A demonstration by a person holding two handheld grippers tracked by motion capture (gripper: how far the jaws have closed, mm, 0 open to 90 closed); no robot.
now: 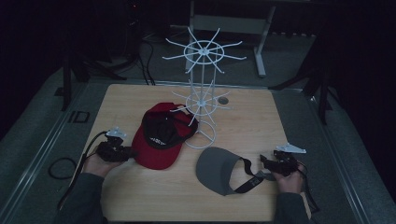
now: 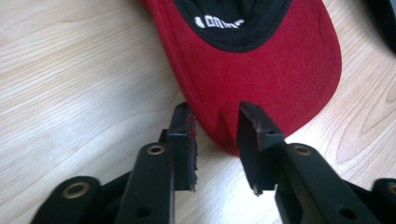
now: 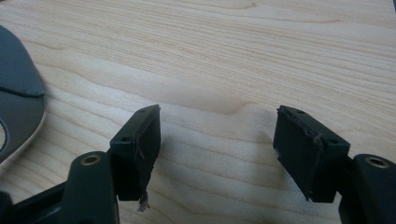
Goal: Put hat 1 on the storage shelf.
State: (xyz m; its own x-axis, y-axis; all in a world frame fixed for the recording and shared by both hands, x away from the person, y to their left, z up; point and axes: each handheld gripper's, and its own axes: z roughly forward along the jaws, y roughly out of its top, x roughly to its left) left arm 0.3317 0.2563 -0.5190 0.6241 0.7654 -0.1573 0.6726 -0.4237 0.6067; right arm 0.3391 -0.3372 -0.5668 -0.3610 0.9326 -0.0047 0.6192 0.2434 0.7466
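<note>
A red cap [image 1: 159, 135] lies upside down on the wooden surface [image 1: 140, 196], its black lining showing white lettering. A white wire rack [image 1: 201, 88] stands behind it, its ring base just beside the cap. A grey visor [image 1: 215, 169] with a black strap [image 1: 250, 179] lies nearer the front.

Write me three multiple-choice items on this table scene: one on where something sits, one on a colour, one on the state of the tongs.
1. Where does the grey visor lie?
A. On the rack
B. On the table, near the right tongs
C. Under the red cap

2. What colour is the cap by the left tongs?
A. Red
B. Blue
C. White

3. How do the right tongs stand?
A. Shut on the visor
B. Shut on nothing
C. Open over bare table

Answers: 1 B, the visor lies flat beside the right hand. 2 A, the brim is red. 3 C, wood shows between the jaws.
</note>
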